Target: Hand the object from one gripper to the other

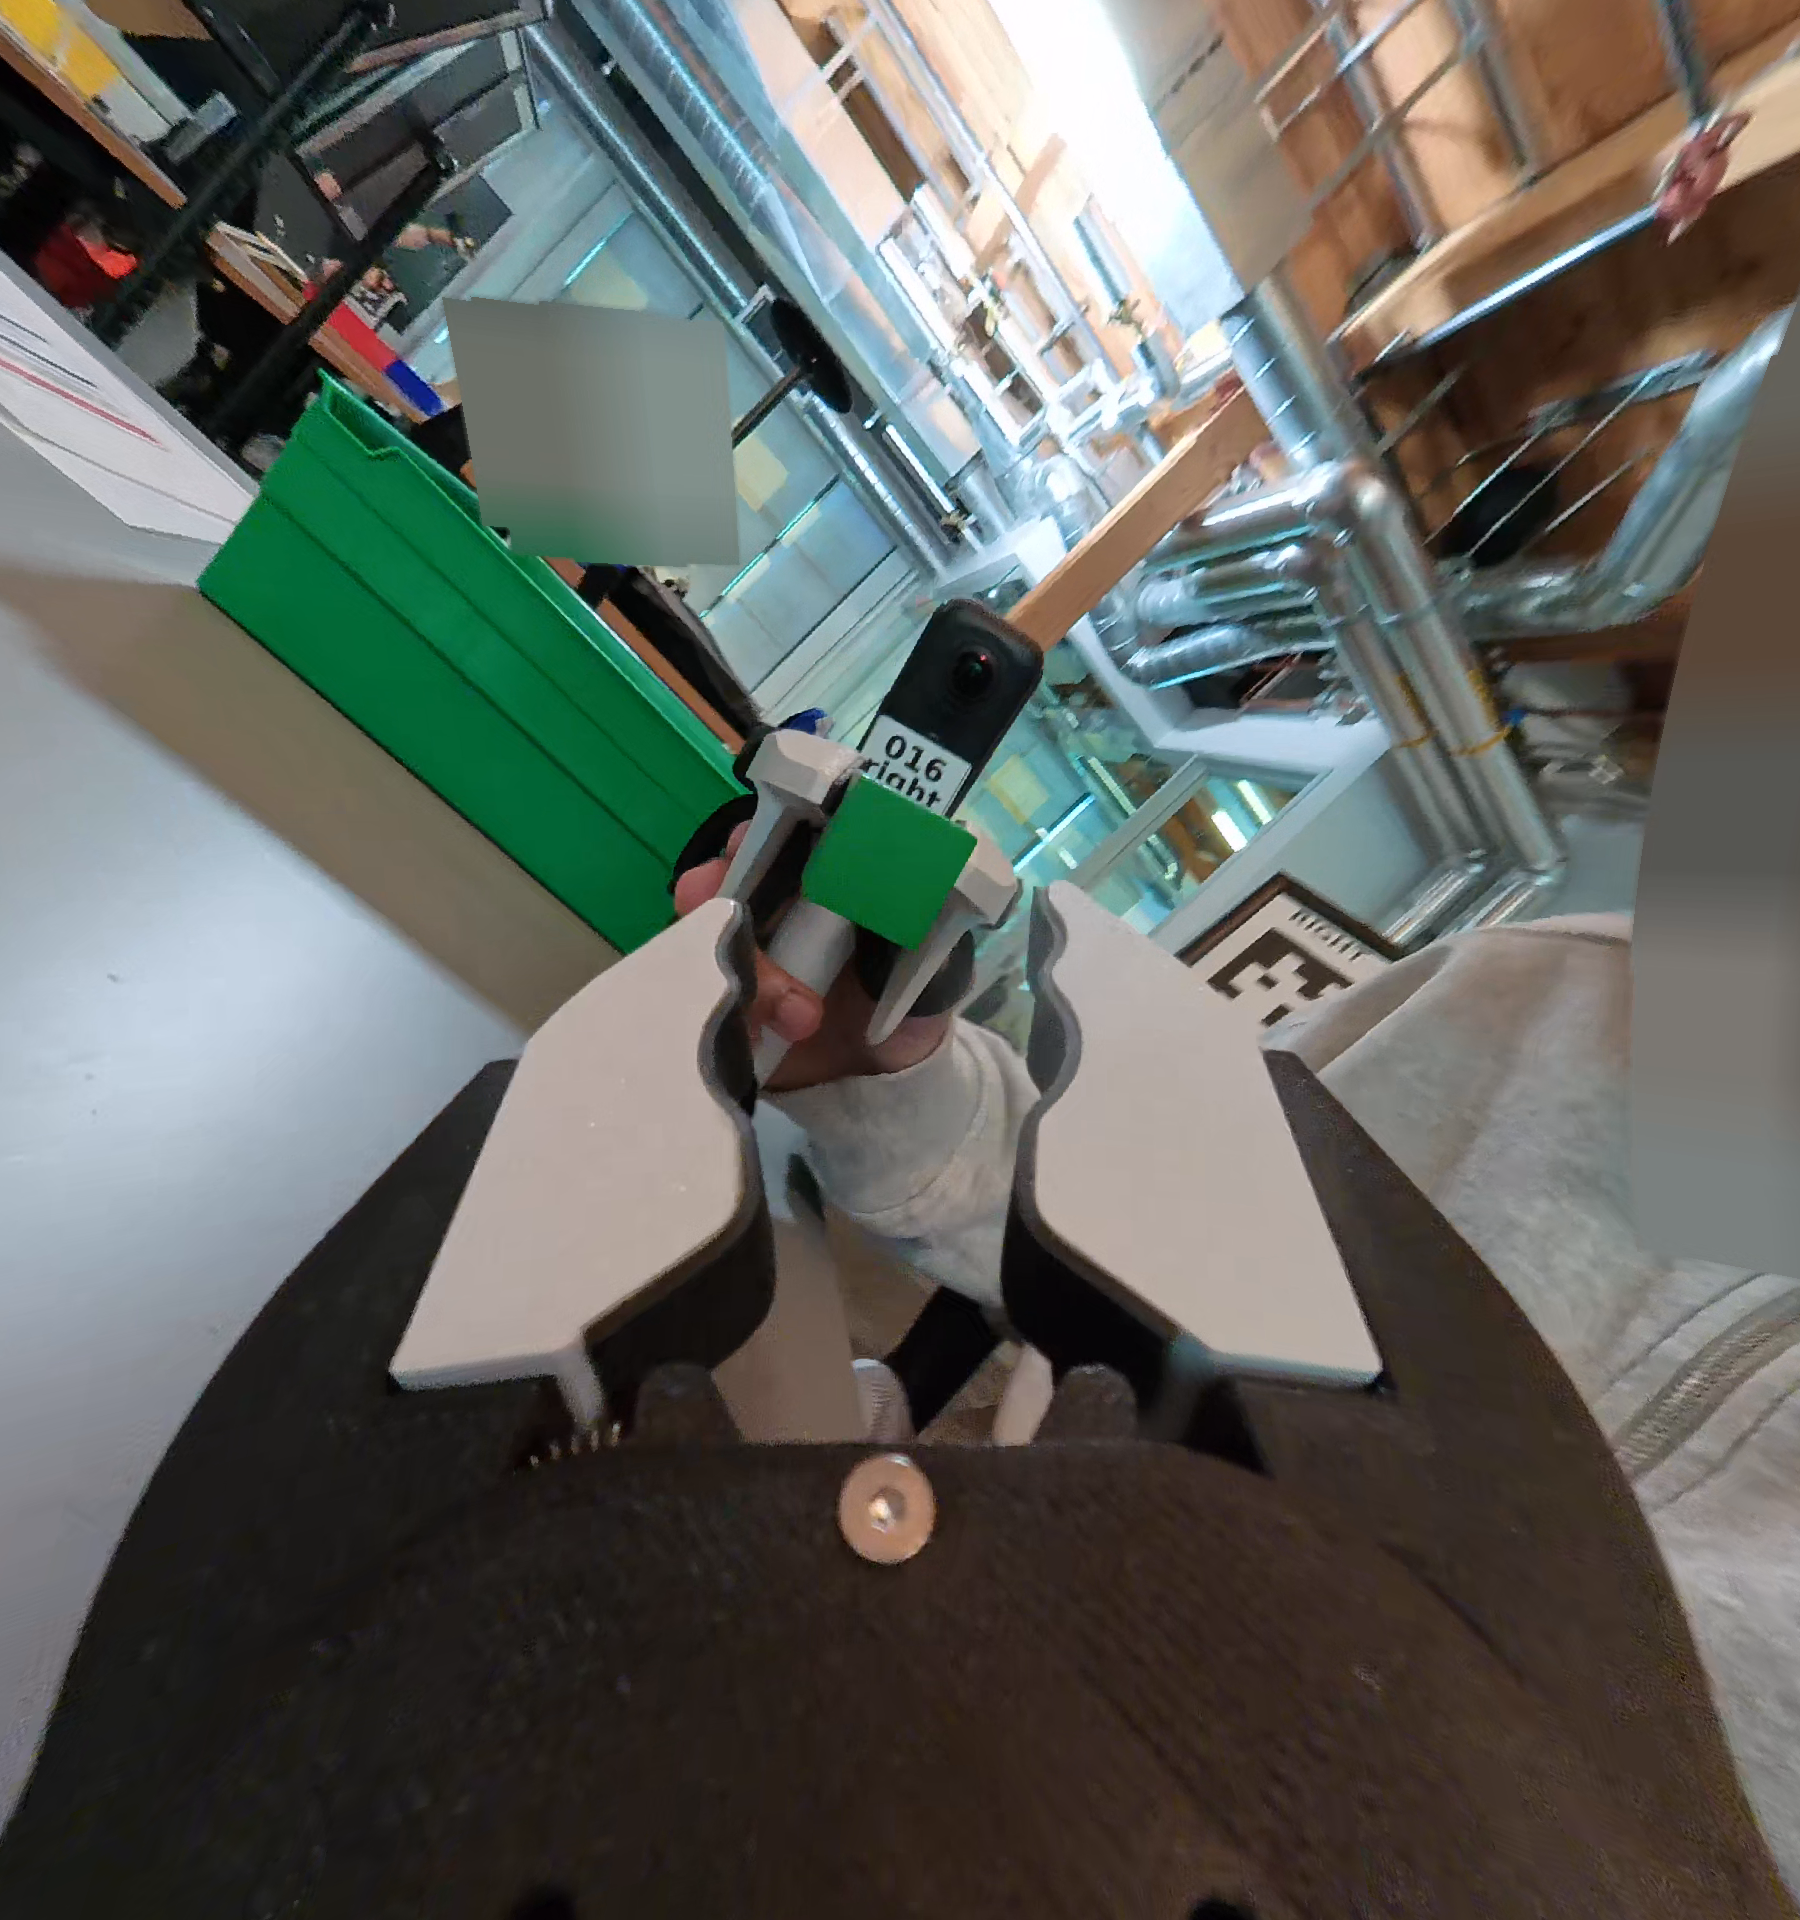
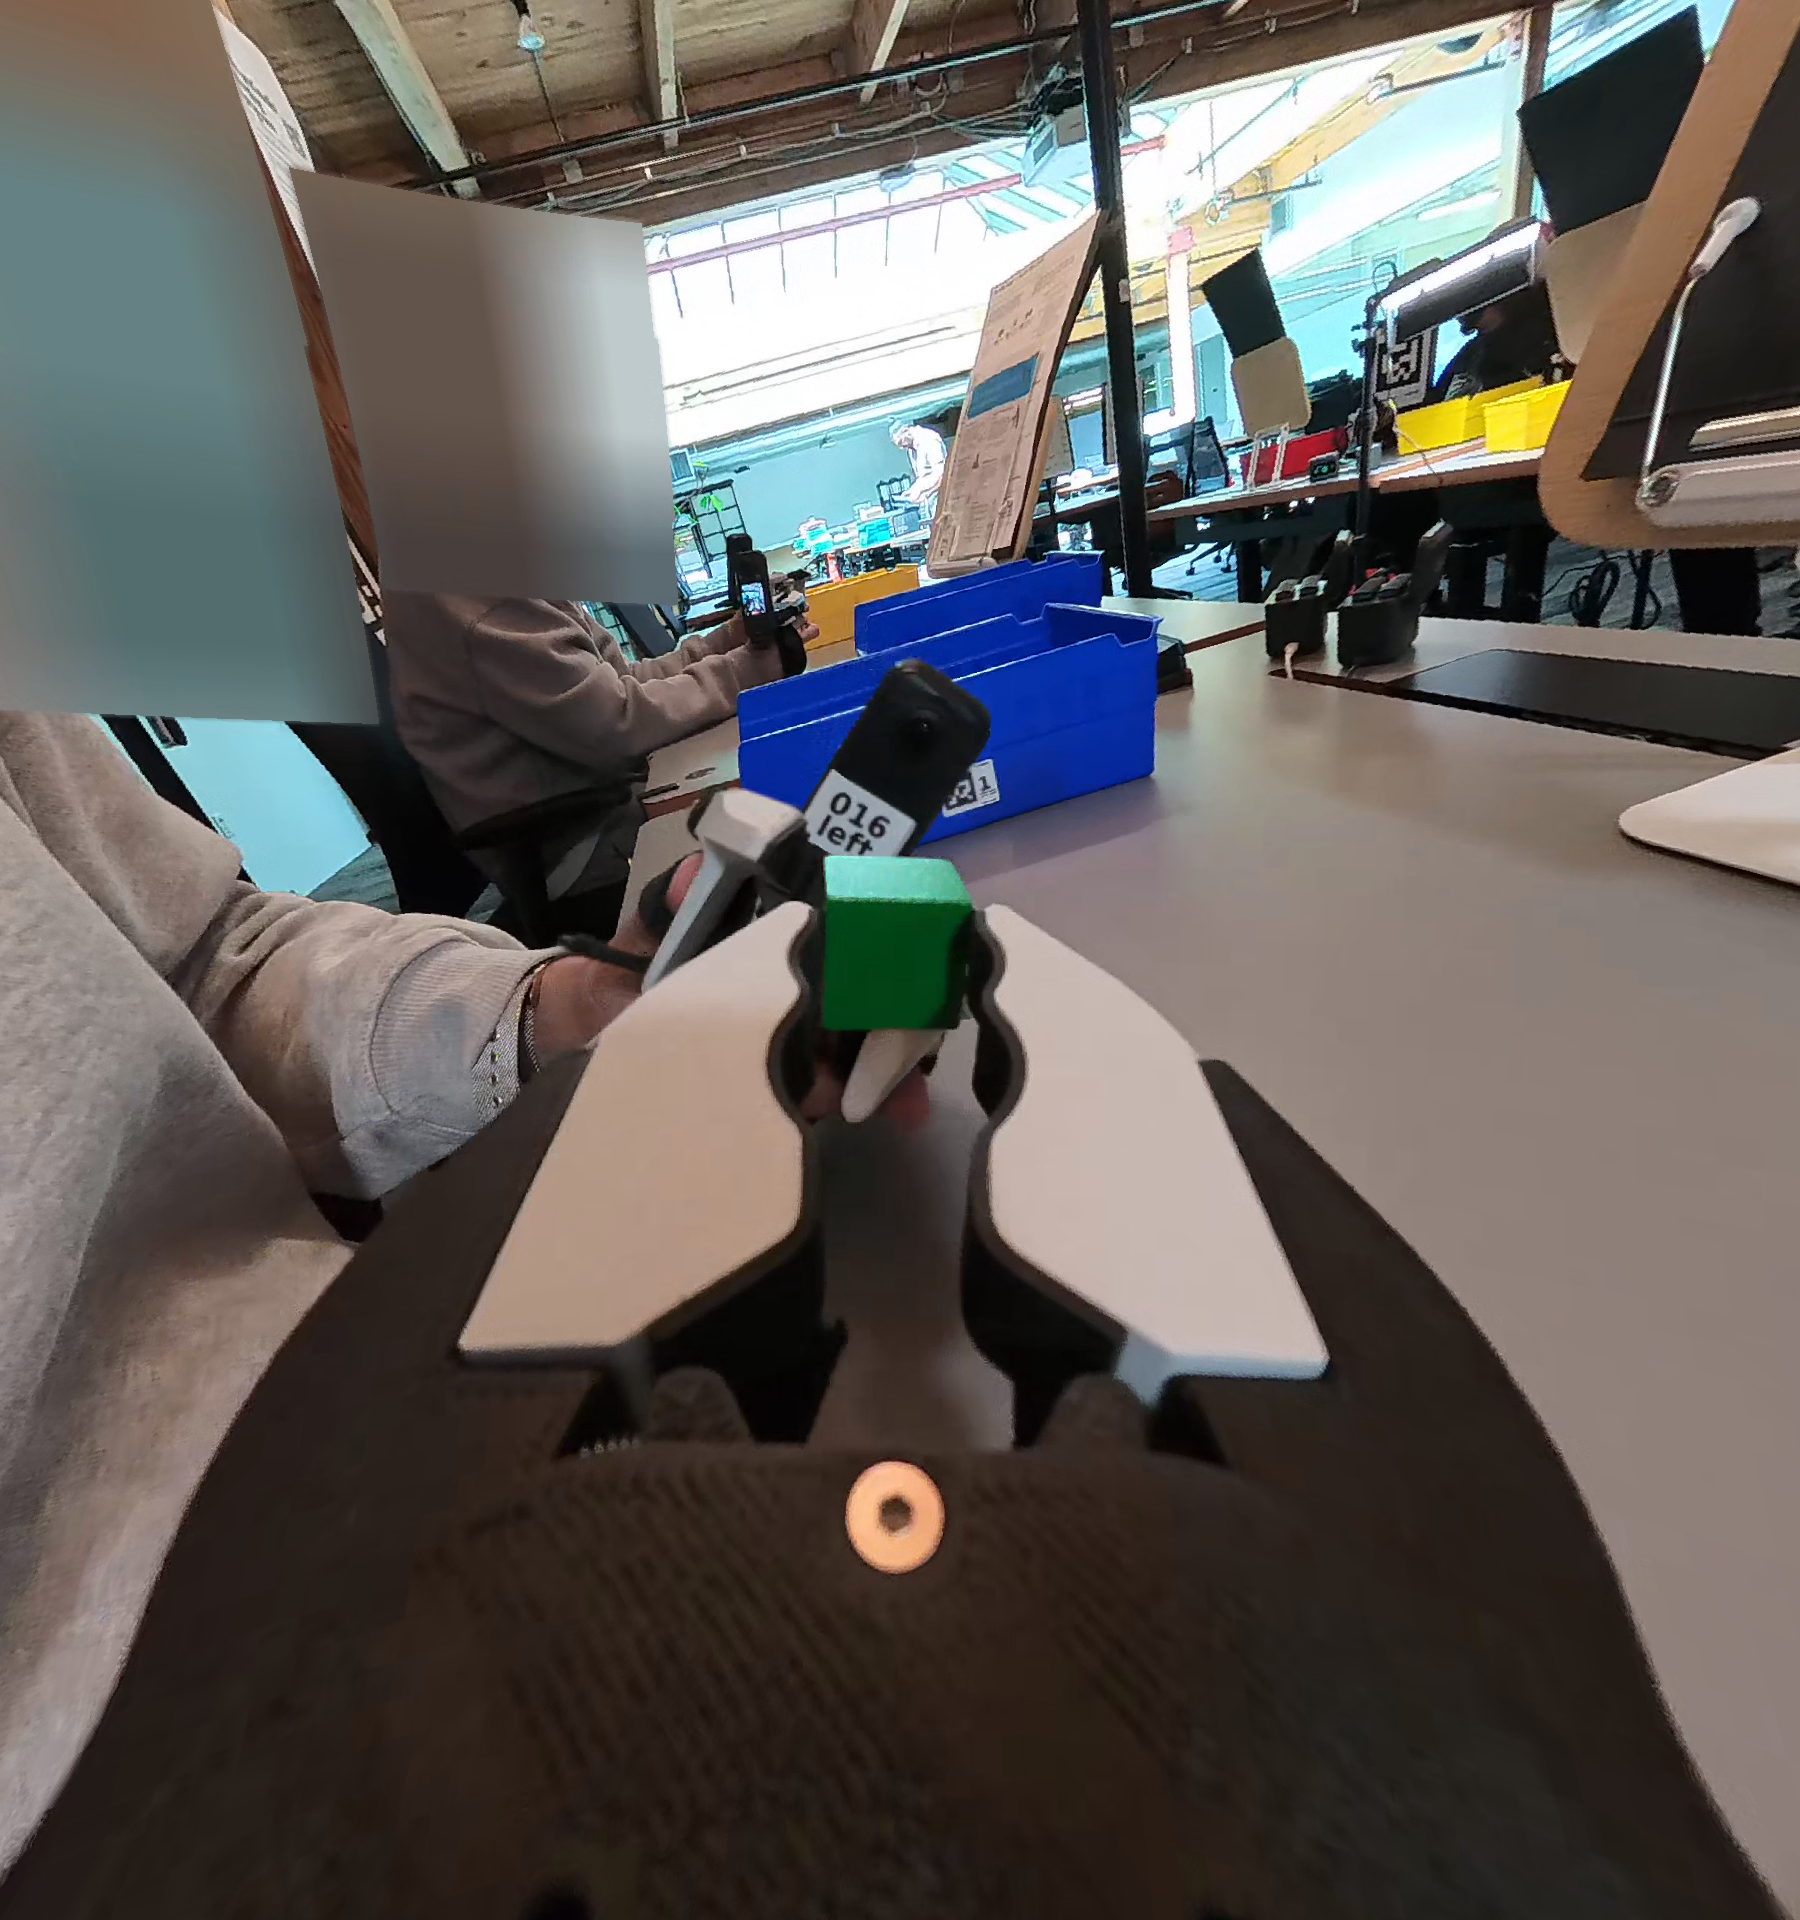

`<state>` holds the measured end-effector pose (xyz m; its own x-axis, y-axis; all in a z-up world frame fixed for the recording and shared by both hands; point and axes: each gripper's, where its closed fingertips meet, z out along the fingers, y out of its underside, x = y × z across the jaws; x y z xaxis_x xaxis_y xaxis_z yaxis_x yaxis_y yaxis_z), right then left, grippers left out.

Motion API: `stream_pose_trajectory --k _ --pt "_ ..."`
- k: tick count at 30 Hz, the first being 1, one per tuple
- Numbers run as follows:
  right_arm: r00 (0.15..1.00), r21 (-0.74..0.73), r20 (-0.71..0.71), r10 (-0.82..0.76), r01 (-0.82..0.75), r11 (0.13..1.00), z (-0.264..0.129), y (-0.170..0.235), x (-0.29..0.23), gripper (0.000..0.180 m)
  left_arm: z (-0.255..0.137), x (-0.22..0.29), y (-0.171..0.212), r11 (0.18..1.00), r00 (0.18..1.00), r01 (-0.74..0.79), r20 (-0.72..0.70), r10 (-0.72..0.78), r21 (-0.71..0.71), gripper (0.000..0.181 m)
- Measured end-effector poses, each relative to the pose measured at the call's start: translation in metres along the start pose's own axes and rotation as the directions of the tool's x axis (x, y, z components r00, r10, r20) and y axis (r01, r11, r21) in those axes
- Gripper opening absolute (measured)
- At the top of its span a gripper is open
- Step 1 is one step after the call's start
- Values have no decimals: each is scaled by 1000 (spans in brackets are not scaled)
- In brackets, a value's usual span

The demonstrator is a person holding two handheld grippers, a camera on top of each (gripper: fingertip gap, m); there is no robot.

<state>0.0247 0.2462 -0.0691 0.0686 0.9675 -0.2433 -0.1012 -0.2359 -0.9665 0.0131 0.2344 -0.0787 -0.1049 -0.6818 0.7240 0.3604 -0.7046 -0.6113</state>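
**Green cube held at the tips of the right gripper, left gripper spread before it**

In the right wrist view, the right gripper (image 2: 891, 961) is clenched on a green cube (image 2: 891, 951): the cube sits between the very tips of its two white fingers (image 2: 688, 1132), which press its left and right sides, and it stands up above the fingertips, clear of the grey desk (image 2: 1343, 997) below. Just behind the cube, the left gripper (image 2: 771, 935) faces it, partly hidden; one of its white fingers shows to the cube's left and another pokes out beneath it. Whether those fingers touch the cube is hard to tell from here. A blue bin (image 2: 1041, 717) stands on the desk farther back.

In the left wrist view, the left gripper (image 1: 885, 945) is released, its fingers spread wide with nothing between them. Ahead of its tips the right gripper (image 1: 865, 914) holds the green cube (image 1: 888, 873), just beyond the gap. A green bin (image 1: 439, 644) lies to the left on the desk (image 1: 148, 935).
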Motion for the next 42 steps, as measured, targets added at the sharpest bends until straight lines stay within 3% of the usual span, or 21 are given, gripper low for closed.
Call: stream_pose_trajectory --k 7,18,30,37,42 --pt "999 -17 -6 -52 51 999 2 3 -1 27 -2 -1 3 984 981 180 -71 -180 -7 43" --pt "1000 -3 -13 16 -16 1000 0 2 3 27 -5 -4 -6 998 998 58 -8 -57 39 38" --pt "995 -32 28 98 -97 995 3 7 -1 27 -1 -2 -4 969 961 -244 130 246 -33 42" --pt "999 -32 4 54 -54 998 2 7 1 27 -3 -6 0 999 999 34 36 -33 -12 41" --pt "993 -28 -33 -111 110 994 2 5 2 27 0 -6 12 951 950 302 -67 -306 -63 43"
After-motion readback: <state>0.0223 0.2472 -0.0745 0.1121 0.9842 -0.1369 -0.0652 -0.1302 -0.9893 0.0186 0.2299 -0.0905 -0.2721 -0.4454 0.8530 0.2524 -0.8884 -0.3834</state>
